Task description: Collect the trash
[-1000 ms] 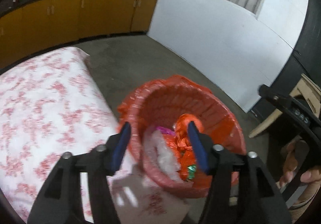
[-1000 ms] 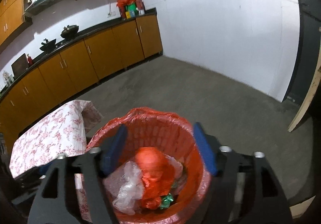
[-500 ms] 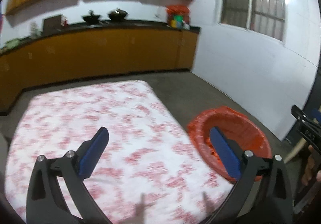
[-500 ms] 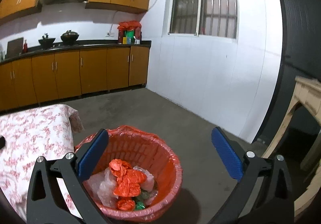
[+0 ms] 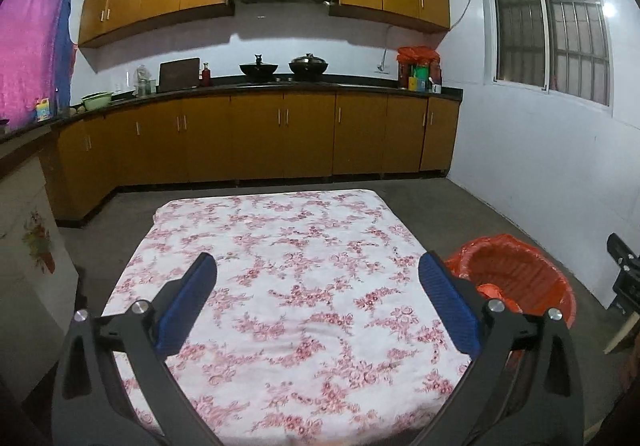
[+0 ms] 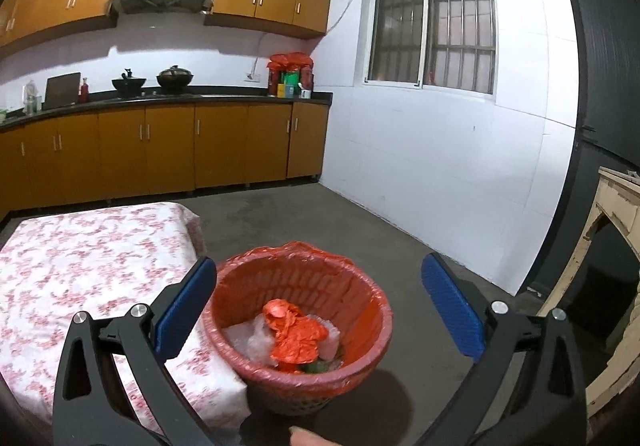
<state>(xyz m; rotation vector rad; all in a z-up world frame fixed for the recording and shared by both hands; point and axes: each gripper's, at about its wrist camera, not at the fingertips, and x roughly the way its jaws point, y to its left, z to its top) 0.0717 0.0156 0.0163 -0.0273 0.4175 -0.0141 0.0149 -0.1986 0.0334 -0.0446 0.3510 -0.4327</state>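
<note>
— Both of our grippers have swung up and away from the basket since a second ago, and their jaws have spread from partly closed to fully wide. What do we face now?

— Largest first: the table under the white cloth with pink flowers fills the left wrist view from nine to three o'clock, and we see no litter on it. Beyond it, at twelve o'clock, stand the brown wooden kitchen cabinets.

— And the trash?

— It lies in the round red plastic basket lined with a red bag, on the grey concrete floor touching the table's corner. Inside, at six o'clock in the right wrist view, sit a crumpled orange plastic bag, clear plastic film and a small green scrap we cannot identify.

— Our grippers?

— Left gripper released, nothing between its blue pads, hovering over the cloth. Right gripper likewise released and empty, above the basket.

— What could go wrong?

— We judge the collecting nearly or fully done. If we sweep the right gripper low, its finger could catch the loose liner and tip the light basket, spilling everything. Dragging the left one could snag the cloth.
</note>
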